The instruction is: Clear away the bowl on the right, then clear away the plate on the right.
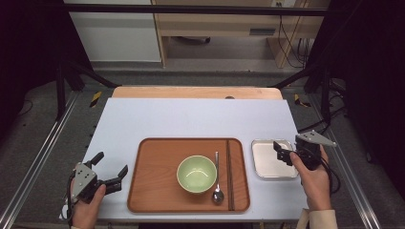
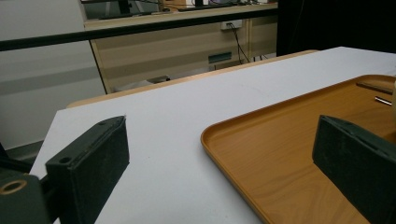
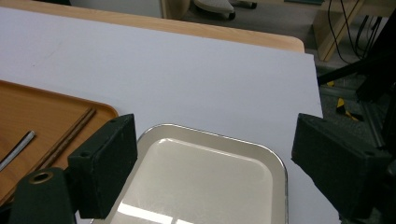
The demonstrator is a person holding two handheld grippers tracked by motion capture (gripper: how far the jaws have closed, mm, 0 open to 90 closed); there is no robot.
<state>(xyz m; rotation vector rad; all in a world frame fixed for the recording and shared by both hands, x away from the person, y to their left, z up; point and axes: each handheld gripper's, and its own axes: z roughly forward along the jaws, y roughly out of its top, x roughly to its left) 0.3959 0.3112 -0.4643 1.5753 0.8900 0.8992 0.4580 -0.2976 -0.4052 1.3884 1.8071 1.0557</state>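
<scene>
Both tools gape with nothing gripped, the left tool (image 1: 111, 170) beside the wooden tray (image 1: 153, 191) and the right tool (image 1: 283, 152) over the metal tray (image 1: 267, 174), so handling looks unstarted.

The serving tray (image 1: 157, 191) looks like smooth wood-grain with a soft sheen. The small tray (image 3: 205, 182) is glossy metal. The surface (image 1: 191, 119) is matt white; both tools' jaws are matt black, faintly textured.

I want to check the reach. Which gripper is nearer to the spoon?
Right. The right gripper hovers over the steel tray, right of the spoon; the left gripper is beyond the wooden tray's left edge.
</scene>
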